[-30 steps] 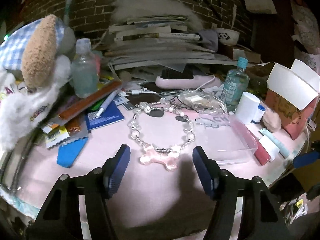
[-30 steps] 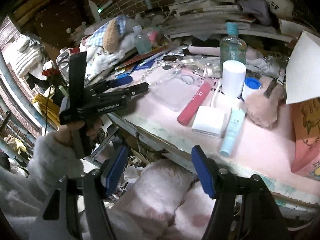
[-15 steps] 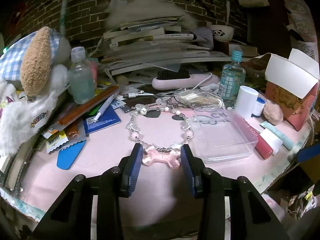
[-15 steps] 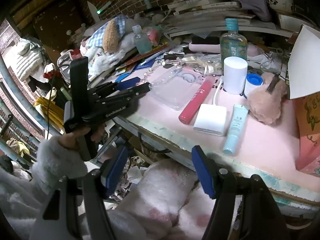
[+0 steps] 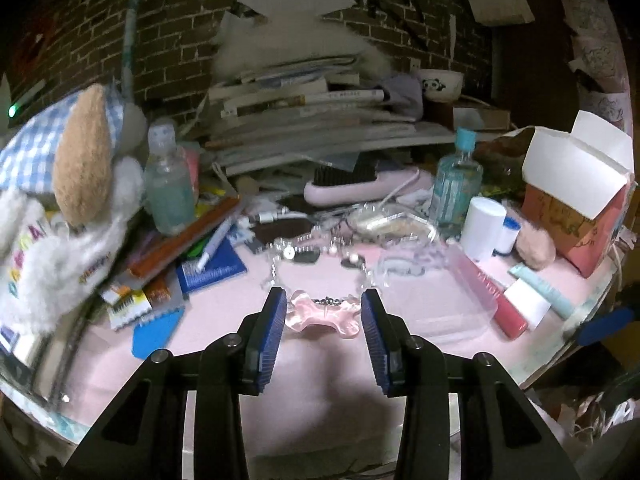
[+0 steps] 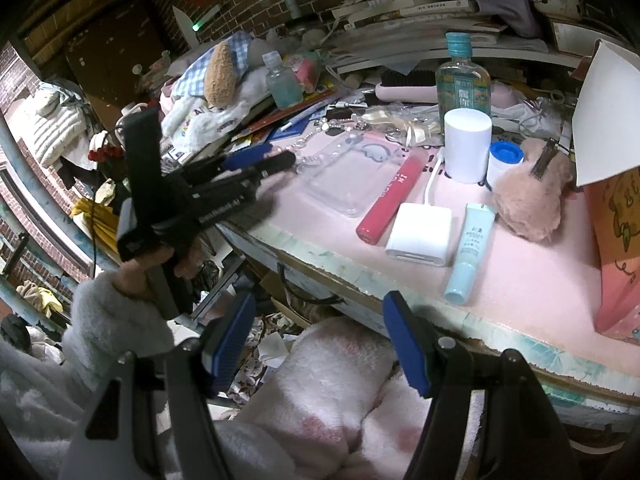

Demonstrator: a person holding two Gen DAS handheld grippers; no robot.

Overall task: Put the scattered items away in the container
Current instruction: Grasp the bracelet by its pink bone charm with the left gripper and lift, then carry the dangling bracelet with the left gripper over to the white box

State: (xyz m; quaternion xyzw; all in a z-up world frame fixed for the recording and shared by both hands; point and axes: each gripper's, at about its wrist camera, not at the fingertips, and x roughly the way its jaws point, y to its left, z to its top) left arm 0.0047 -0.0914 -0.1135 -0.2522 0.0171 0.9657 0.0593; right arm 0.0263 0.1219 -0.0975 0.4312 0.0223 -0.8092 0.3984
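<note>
A beaded necklace [image 5: 280,252] with a pink bone-shaped charm [image 5: 320,316] lies on the pink table top. My left gripper [image 5: 324,294] is shut on the charm, its blue pads [image 5: 272,328] pressing on the bone's two ends. The chain trails away from the jaws and looks blurred. The clear plastic container [image 5: 436,300] sits just right of the charm. In the right wrist view the left gripper [image 6: 264,162] reaches over the table edge beside the container [image 6: 348,176]. My right gripper [image 6: 320,320] hangs open below the table's front edge, over a fluffy pink-and-white lap, with nothing between its fingers.
A red tube [image 6: 394,196], a white adapter [image 6: 420,234], a light-blue tube [image 6: 470,252], a white cylinder [image 6: 467,148] and a fluffy puff [image 6: 528,196] lie right of the container. A plush toy [image 5: 80,168], bottles, packets and stacked books crowd the left and back. A pink box [image 5: 576,208] stands far right.
The left jaws have narrowed from wide apart to closed on the bone charm's ends, and the view has drawn nearer to it. The right gripper has stayed still.
</note>
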